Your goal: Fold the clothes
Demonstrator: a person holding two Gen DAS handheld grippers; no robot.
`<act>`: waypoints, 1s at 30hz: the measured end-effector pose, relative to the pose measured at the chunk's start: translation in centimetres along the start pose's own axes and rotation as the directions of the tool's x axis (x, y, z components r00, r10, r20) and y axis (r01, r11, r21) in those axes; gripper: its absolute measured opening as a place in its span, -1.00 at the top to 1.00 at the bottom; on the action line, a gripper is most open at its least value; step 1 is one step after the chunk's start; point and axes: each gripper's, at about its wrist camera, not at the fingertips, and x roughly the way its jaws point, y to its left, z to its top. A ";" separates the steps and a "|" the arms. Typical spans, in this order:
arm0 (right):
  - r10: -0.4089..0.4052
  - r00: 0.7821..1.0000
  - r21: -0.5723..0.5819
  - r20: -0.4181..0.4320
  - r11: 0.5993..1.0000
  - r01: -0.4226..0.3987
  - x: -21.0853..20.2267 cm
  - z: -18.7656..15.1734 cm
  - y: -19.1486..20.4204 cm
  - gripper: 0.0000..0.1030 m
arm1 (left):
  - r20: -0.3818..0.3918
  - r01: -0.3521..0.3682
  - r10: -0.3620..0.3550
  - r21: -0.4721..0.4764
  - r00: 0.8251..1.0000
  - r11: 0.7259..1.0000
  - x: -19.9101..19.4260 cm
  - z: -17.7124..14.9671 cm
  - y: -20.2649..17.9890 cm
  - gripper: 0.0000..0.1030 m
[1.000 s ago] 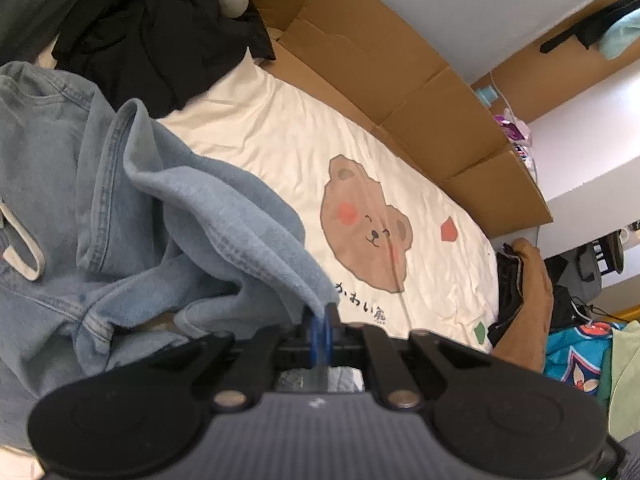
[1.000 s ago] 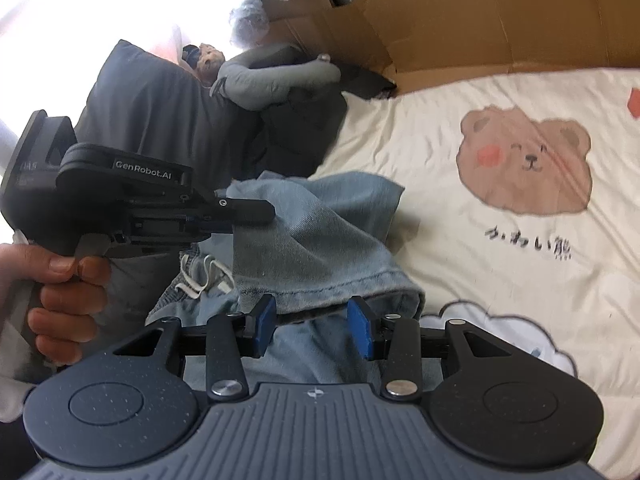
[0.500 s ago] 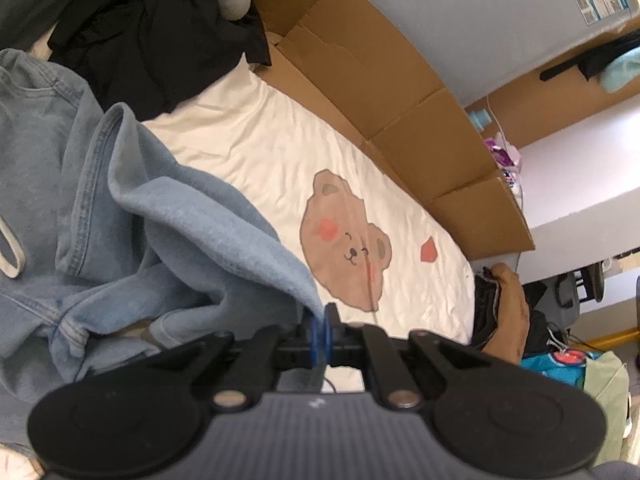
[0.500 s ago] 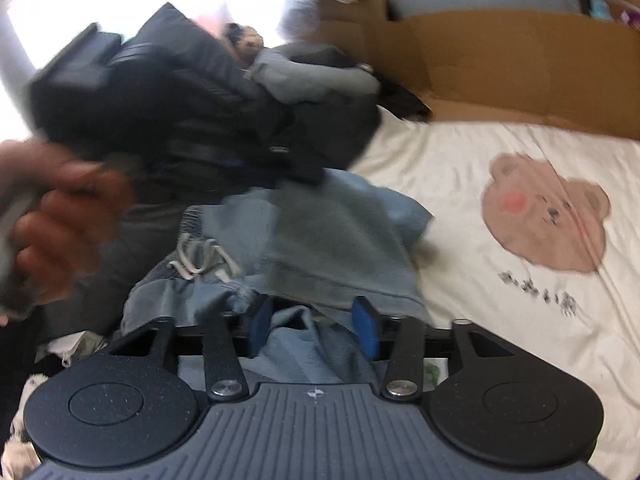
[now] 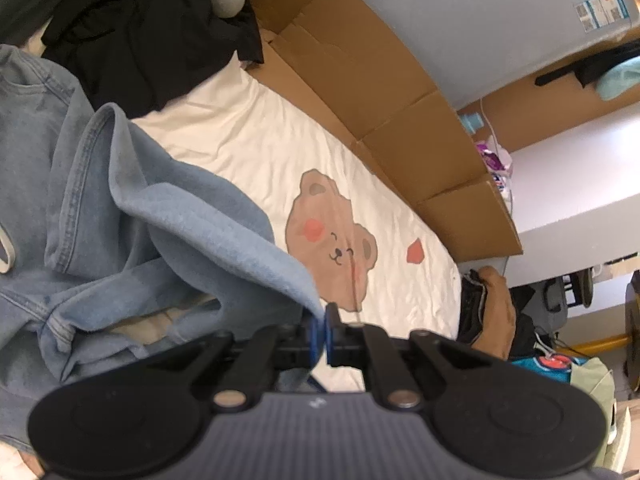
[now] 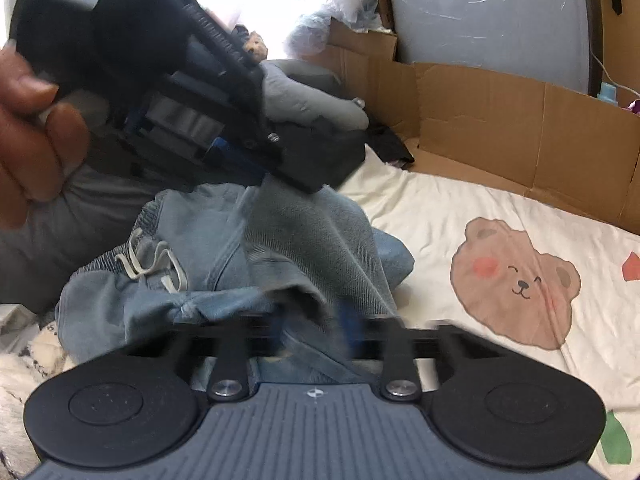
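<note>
**Two Claws Grab the Blue Jeans**

A big bed fills most of the room. Its cream sheet (image 5: 248,148) has a brown bear (image 5: 332,236) printed on it. The bare sheet looks like a good flat place to fold on. Brown cardboard (image 5: 400,92) stands along the far side of the bed, against the wall.

A pile of dark clothes (image 5: 152,40) sits at the end of the bed, with a gray soft toy (image 6: 312,100) resting on top. They are probably waiting their turn.

The blue jeans (image 5: 80,208) lie in a messy heap near the pile, partly on the sheet. The waist, with its white string (image 6: 148,264), bunches up on one side. One leg is lifted off the heap.

The left claw (image 5: 320,332) is pinched tight on the edge of that lifted leg. The cloth runs straight into its blue pads (image 5: 314,336), so it hangs from there like a little tent. A hand (image 6: 28,120) holds this claw up, and I think that is to pull the leg free of the heap.

The right claw (image 6: 316,328) sits low, at the near edge of the jeans. It looks blurry, but its jaws have come nearly together with a fold of blue cloth between them. I think it is pinching that fold so both claws can stretch the jeans out flat.

The folding has barely started. The jeans are still crumpled.
</note>
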 end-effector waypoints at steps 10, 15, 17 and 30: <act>-0.054 0.997 0.152 0.048 0.987 0.046 -1.4 2.9 -6.2 0.95 | 0.136 -0.050 0.054 -0.037 0.989 0.998 -3.4 -0.5 2.3 0.13; -0.067 0.997 0.261 0.029 0.964 0.057 -1.8 4.9 -10.2 0.96 | 0.150 -0.106 0.123 -0.116 0.981 0.988 -5.0 -2.3 6.3 0.13; -0.073 0.997 0.285 0.008 0.956 0.068 -1.8 5.7 -11.7 0.96 | 0.155 -0.128 0.151 -0.149 0.976 0.981 -5.6 -3.1 7.9 0.13; -0.149 0.959 0.301 -0.243 0.928 0.220 -1.7 11.2 -21.1 0.97 | 0.228 -0.158 0.230 -0.296 0.946 0.942 -8.1 -5.1 14.1 0.14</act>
